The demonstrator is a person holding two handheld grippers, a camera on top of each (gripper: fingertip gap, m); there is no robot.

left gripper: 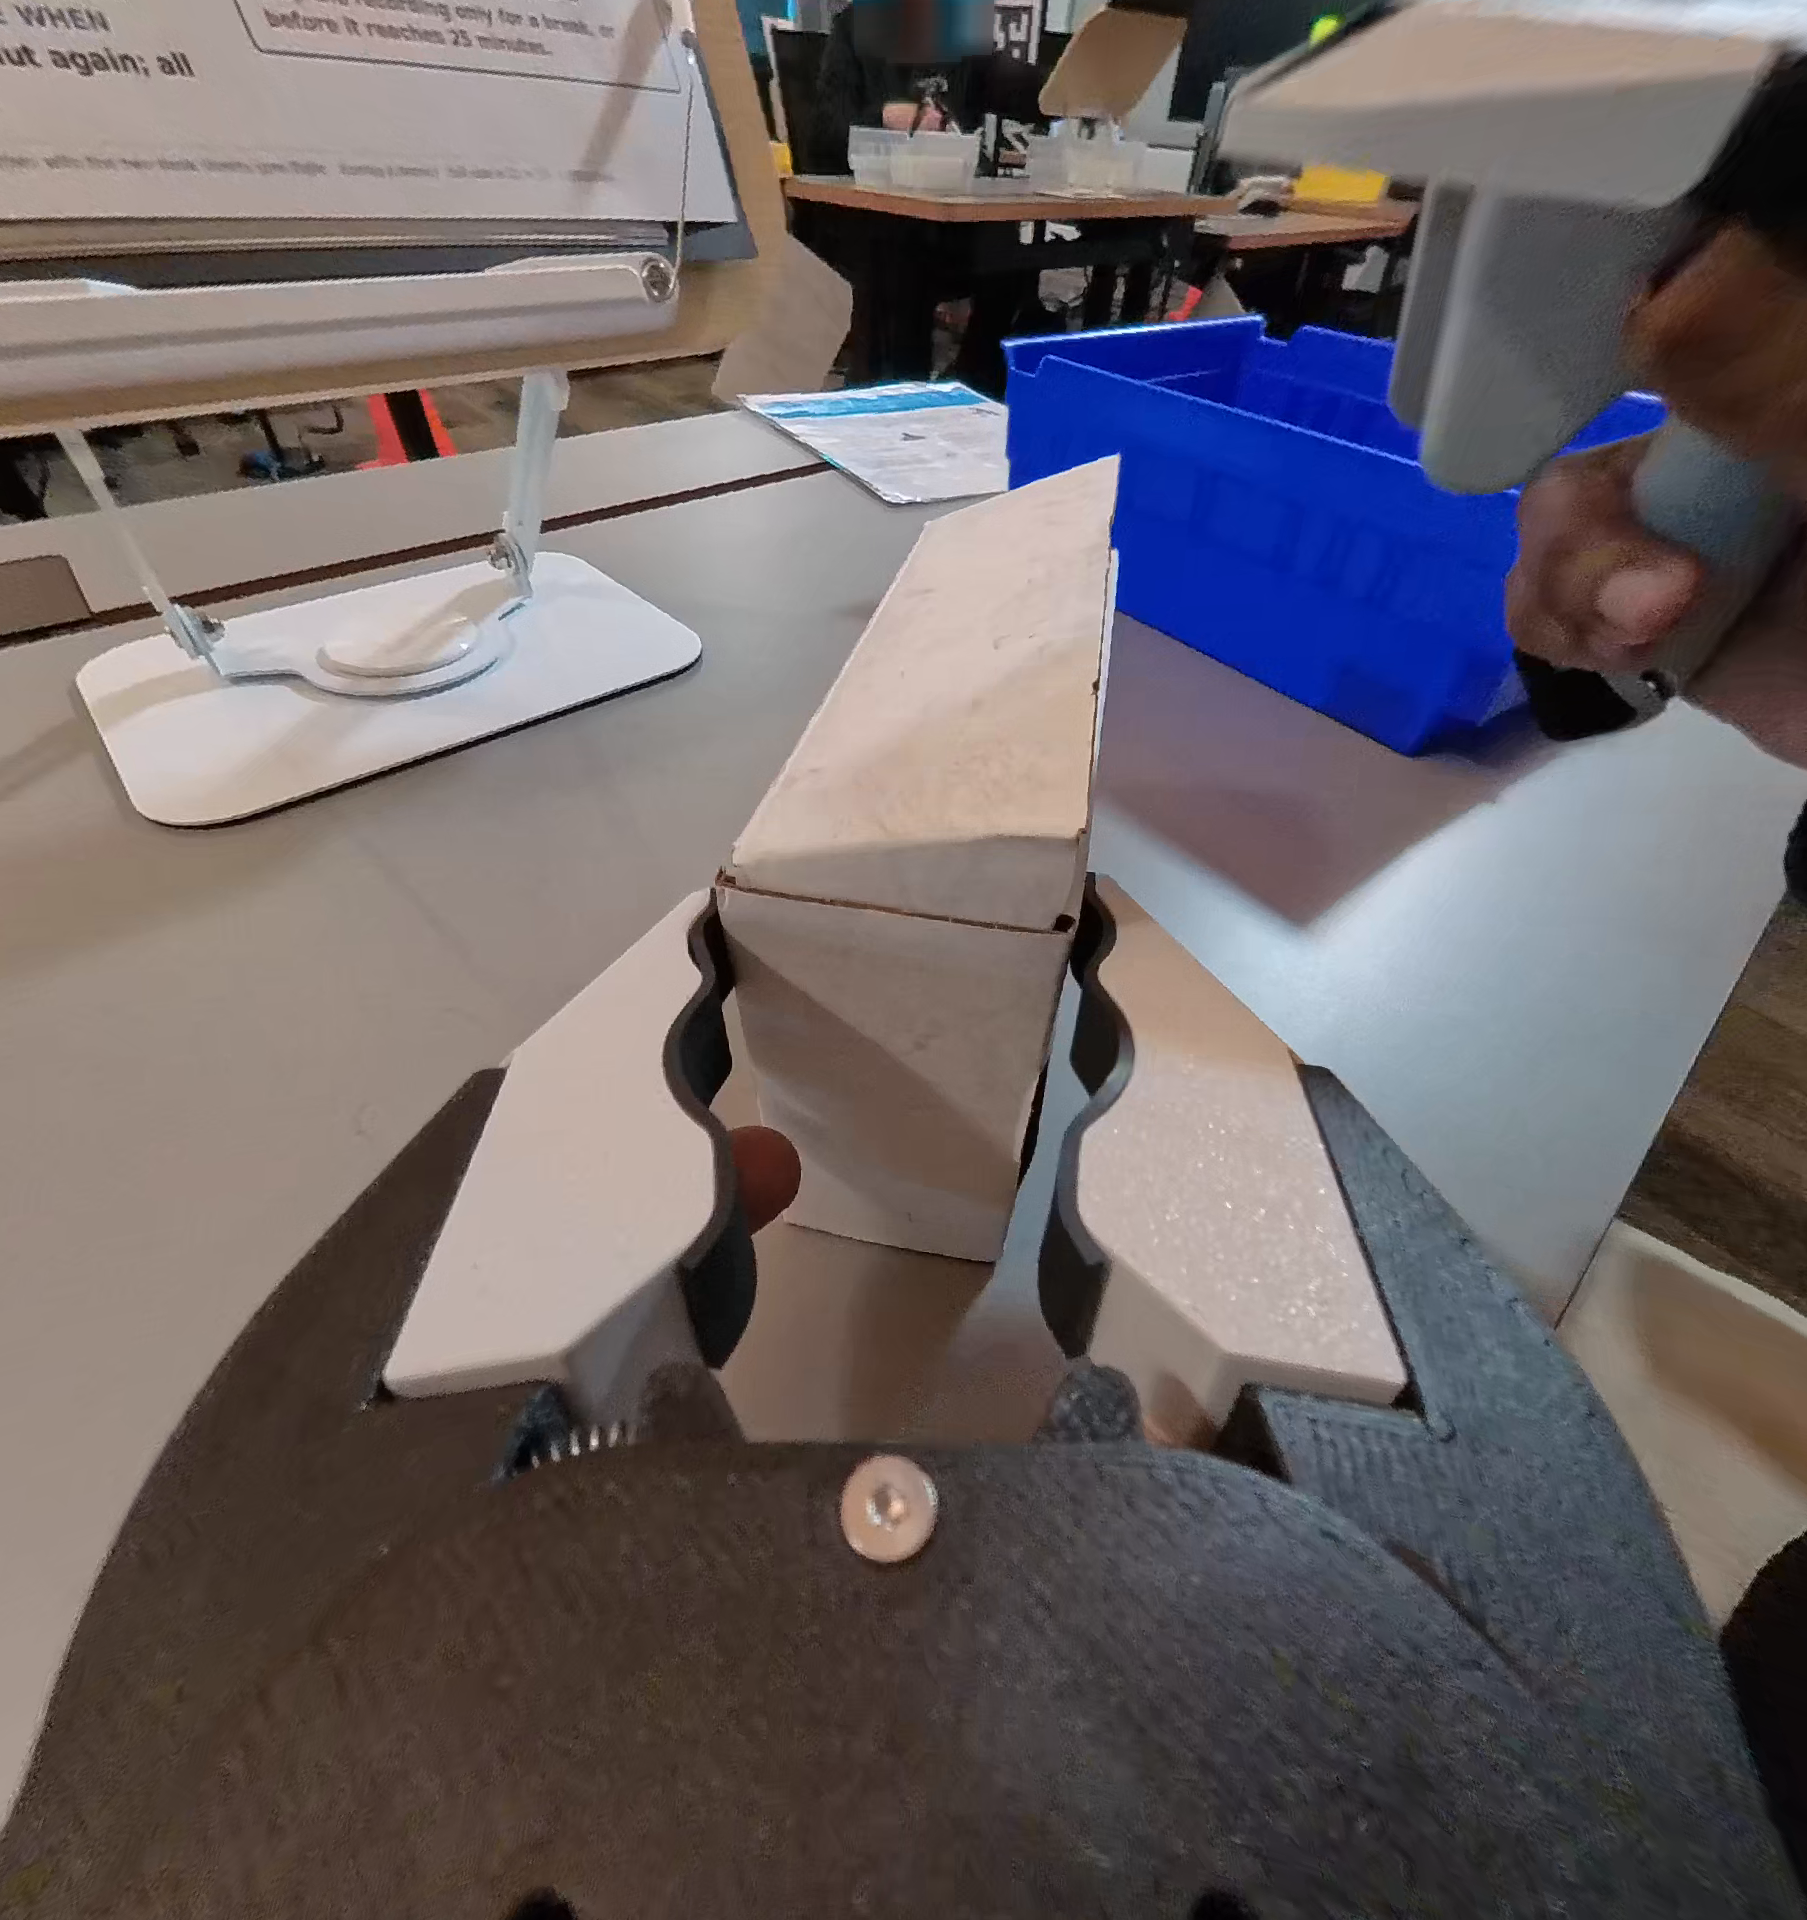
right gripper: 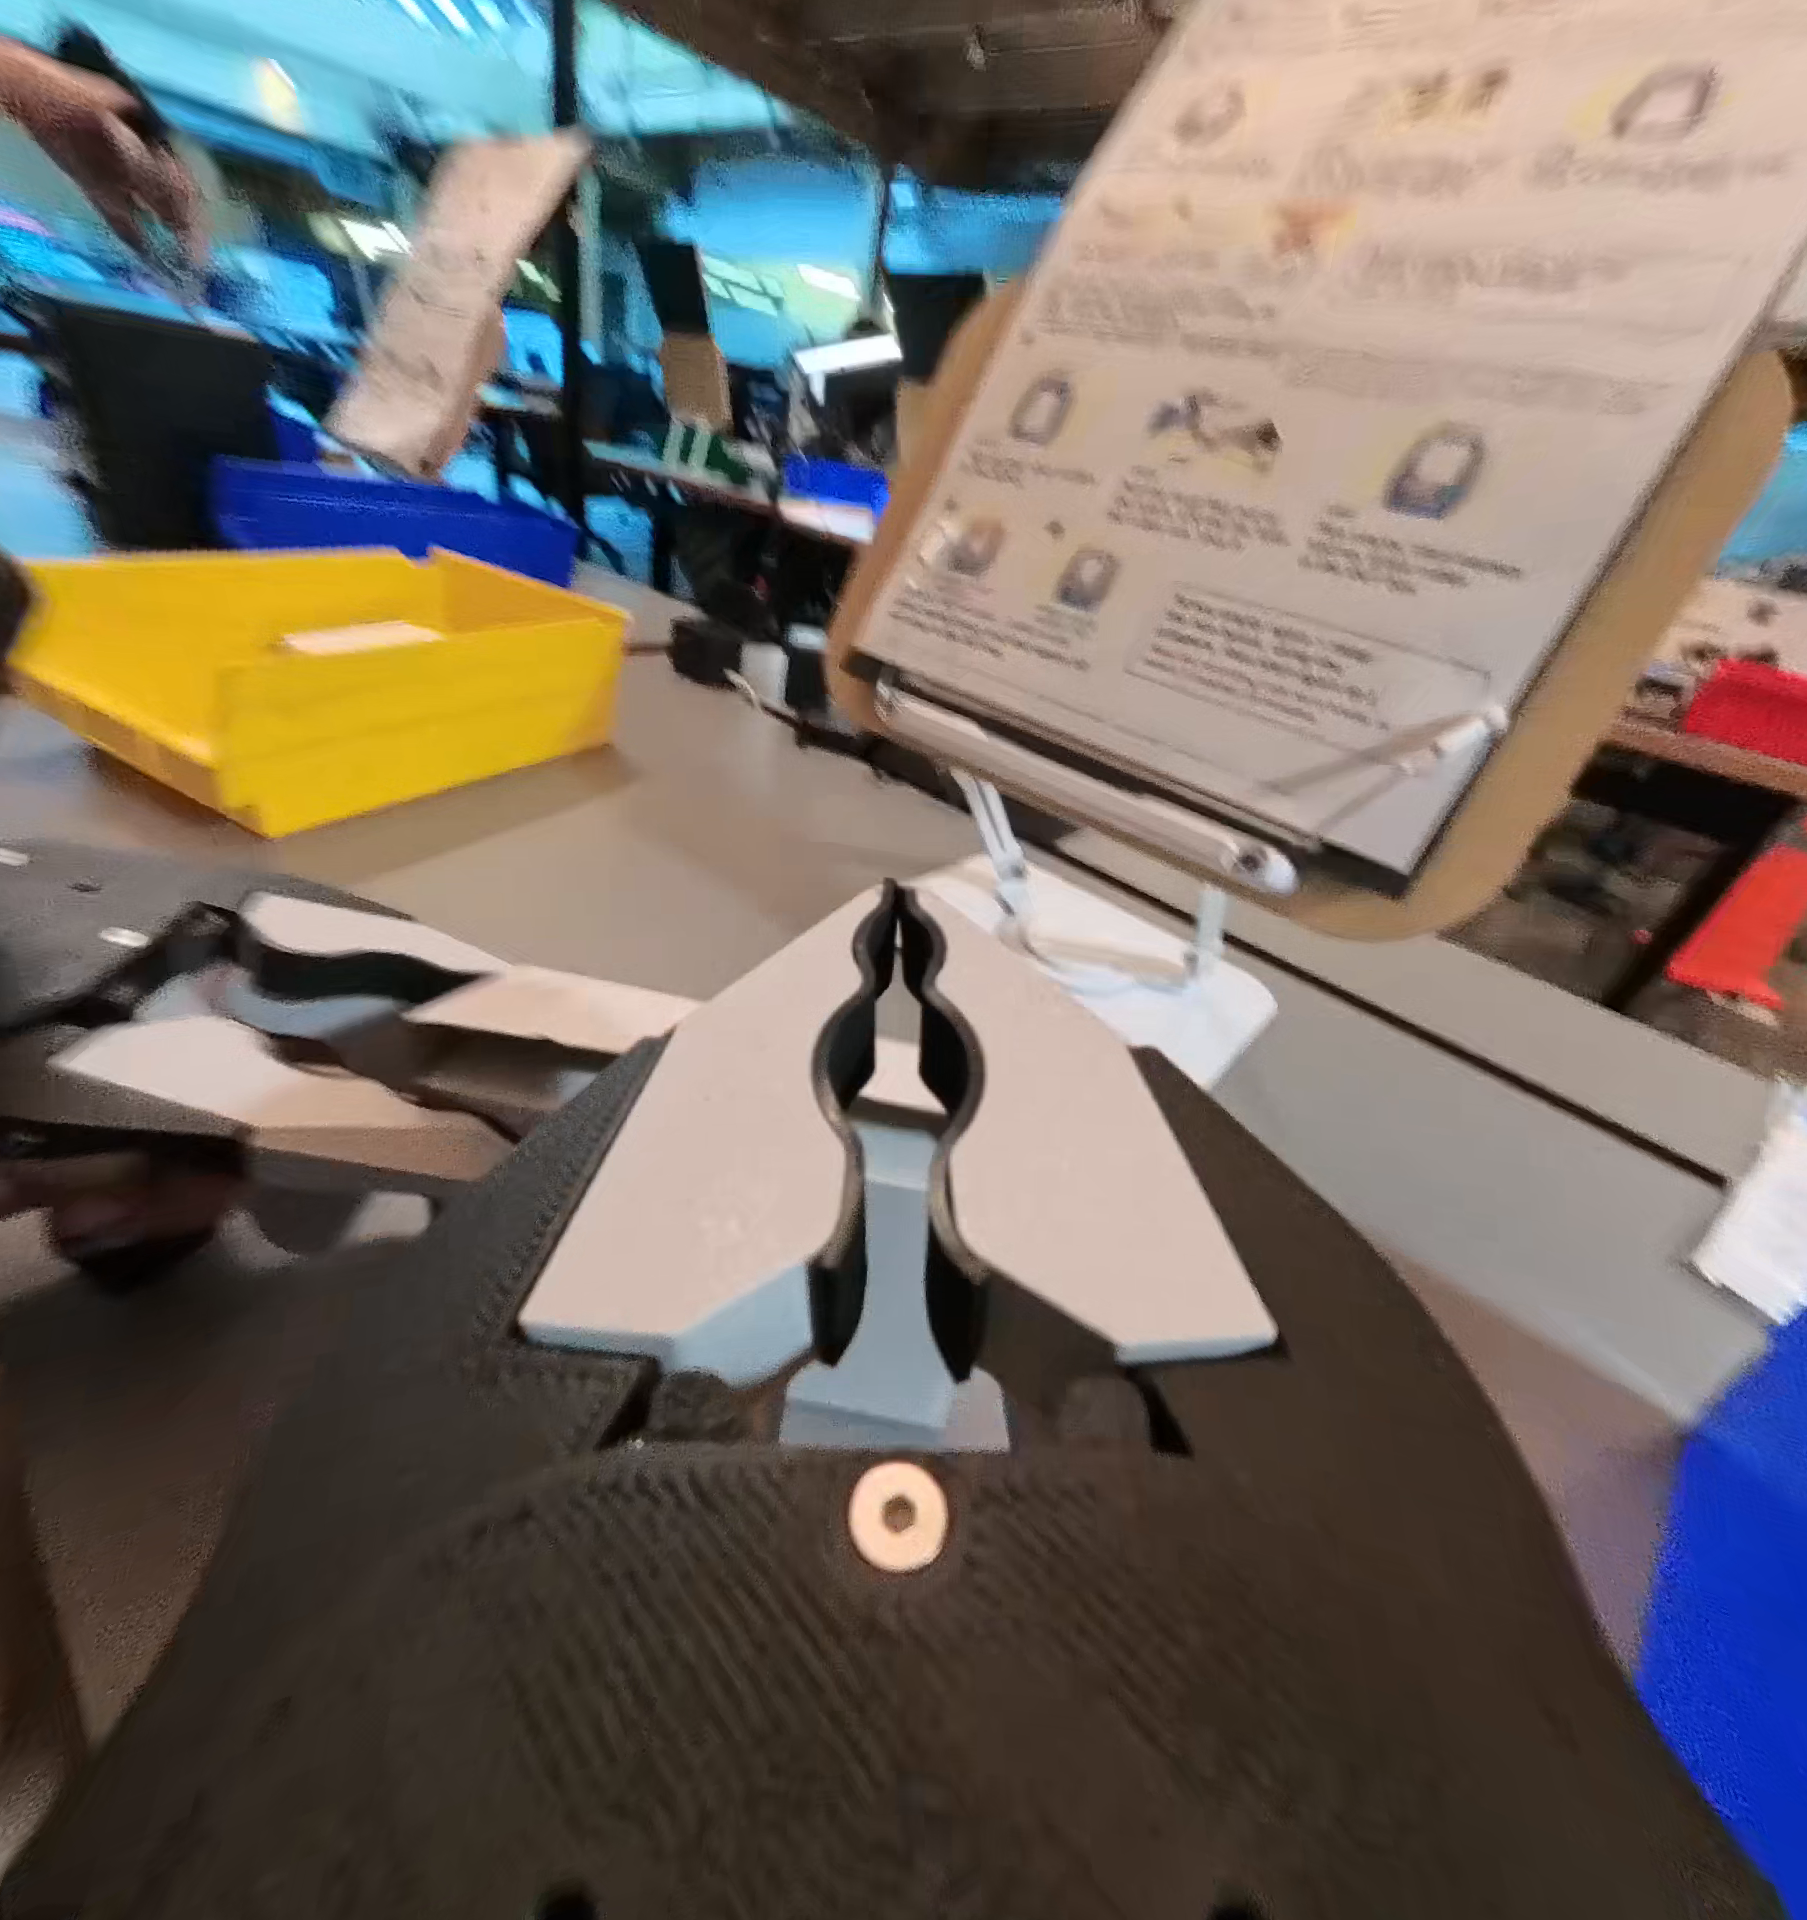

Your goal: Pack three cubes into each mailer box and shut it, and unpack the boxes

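My left gripper (left gripper: 894, 914) is shut on a white mailer box (left gripper: 940, 727) with its lid closed, gripping the near end across its width. The box points away from me over the grey table (left gripper: 463, 987). A small reddish-brown rounded thing (left gripper: 764, 1174) shows beside the box; I cannot tell what it is. My right gripper (right gripper: 897, 904) is shut and empty, held above the table. The right wrist view is blurred and shows the left gripper (right gripper: 431, 1023) with the box (right gripper: 556, 1013) at left. No cubes show.
A blue bin (left gripper: 1294, 540) stands right of the box, with a hand (left gripper: 1647, 582) on the right gripper's handle above it. A yellow bin (right gripper: 359, 707) holding something white stands at far left. A document stand (left gripper: 390, 665) is behind, with a leaflet (left gripper: 899, 436) beside it. Some 12 cm of space lies between my two pairs of fingers.
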